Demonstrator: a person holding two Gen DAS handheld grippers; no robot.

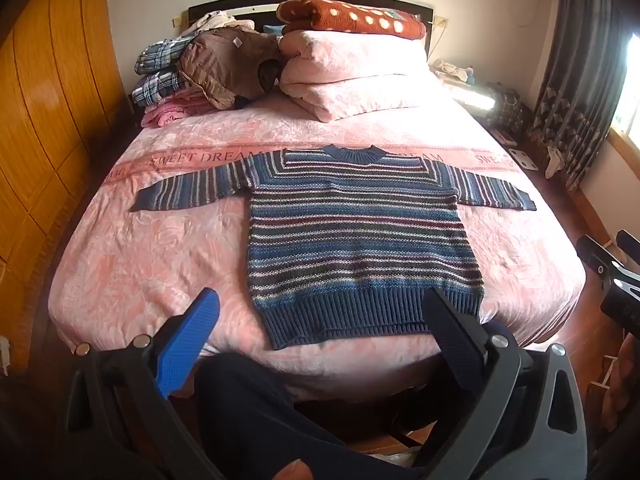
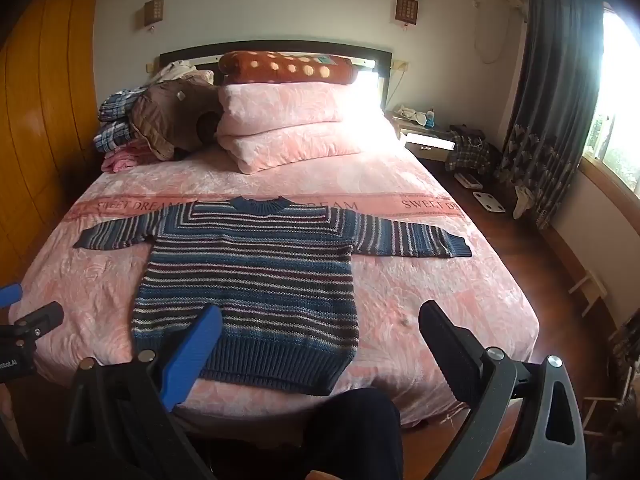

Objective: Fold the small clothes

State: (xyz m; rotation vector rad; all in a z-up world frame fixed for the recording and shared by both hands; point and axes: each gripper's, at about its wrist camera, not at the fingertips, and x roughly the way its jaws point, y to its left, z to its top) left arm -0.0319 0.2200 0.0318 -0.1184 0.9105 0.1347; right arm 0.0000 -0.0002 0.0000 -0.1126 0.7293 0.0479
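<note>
Striped knit sweater [image 1: 360, 248] flat on pink bedspread [image 1: 140, 264], front or back side up not determinable. Neck toward headboard [image 1: 224, 6], ribbed hem [image 1: 360, 320] at foot edge of bed. Both sleeves out sideways: left sleeve [image 1: 192, 192] and right sleeve [image 1: 492, 190], cuffs well apart from body. No fold in the garment. "SWEET DREAM" band [image 1: 192, 158] across bedspread, partly under shoulders and collar.

Left gripper [image 1: 324, 314] above foot edge of bed, jaws wide apart, nothing between them. Blue finger [image 1: 188, 344] over bare bedspread just left of hem; black finger [image 1: 452, 332] over hem's right corner. Contact with the knit not determinable; appears above it.

Right gripper [image 2: 320, 326], jaws wide as well, nothing held. Blue finger [image 2: 192, 356] in front of hem's left part, black finger [image 2: 448, 344] over bedspread to the right of sweater. Part of the left tool visible at left edge of right wrist view, near bed corner.

Dark trouser leg [image 1: 260, 408] below, against foot of bed.

At head of bed: folded pink quilt [image 1: 352, 72], red spotted blanket [image 1: 352, 18] on top of it, brown padded jacket [image 1: 224, 64] beside quilt, plaid clothes [image 1: 160, 72] and pink item stacked at far left. Wooden wardrobe [image 1: 52, 120] on left wall. Dark curtain [image 2: 552, 92] and bright window [image 2: 616, 96] on right.
</note>
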